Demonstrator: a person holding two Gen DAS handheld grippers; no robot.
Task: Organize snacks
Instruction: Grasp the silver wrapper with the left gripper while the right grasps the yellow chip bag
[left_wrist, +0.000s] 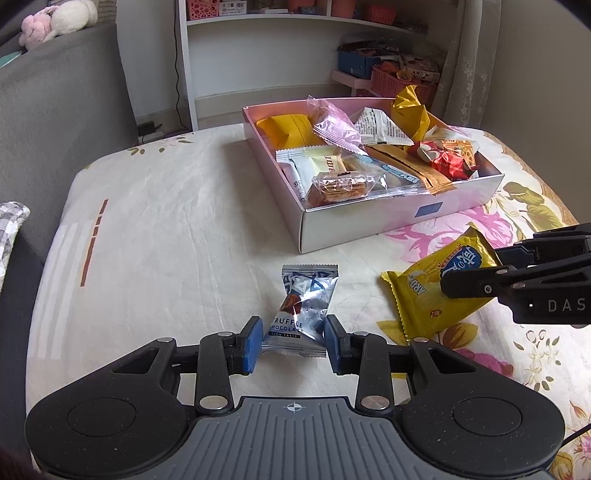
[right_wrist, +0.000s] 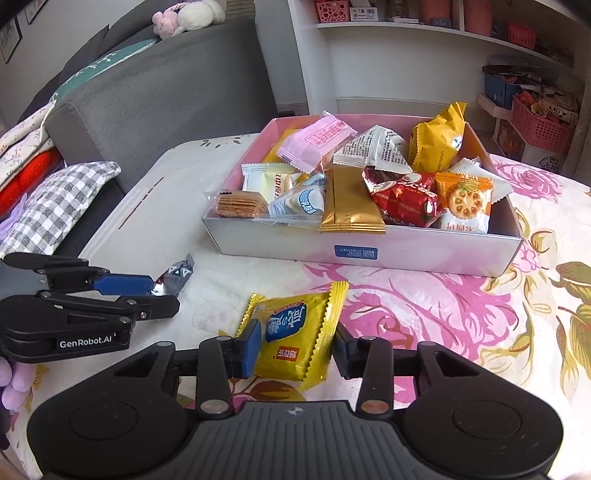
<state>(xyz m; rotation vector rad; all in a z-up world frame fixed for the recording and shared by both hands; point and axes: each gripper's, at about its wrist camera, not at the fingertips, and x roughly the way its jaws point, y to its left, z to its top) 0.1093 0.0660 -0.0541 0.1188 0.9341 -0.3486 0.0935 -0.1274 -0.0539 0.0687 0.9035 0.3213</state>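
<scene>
A silver truffle chocolate packet (left_wrist: 301, 306) lies on the floral cloth. My left gripper (left_wrist: 294, 341) is open, its blue pads on either side of the packet's near end. A yellow snack packet (right_wrist: 293, 334) lies to its right; my right gripper (right_wrist: 295, 349) is open around its near half, left pad touching, right pad a little apart. The same yellow packet (left_wrist: 428, 295) shows in the left wrist view under the right gripper's fingers (left_wrist: 480, 282). A pink-white box (right_wrist: 406, 251) holding several wrapped snacks stands beyond both packets.
A grey sofa (right_wrist: 166, 85) with a checked cushion (right_wrist: 55, 206) stands to the left. White shelves (left_wrist: 295, 22) and red baskets (right_wrist: 539, 125) are behind the table. The cloth-covered table's left edge (left_wrist: 55, 258) is near the sofa.
</scene>
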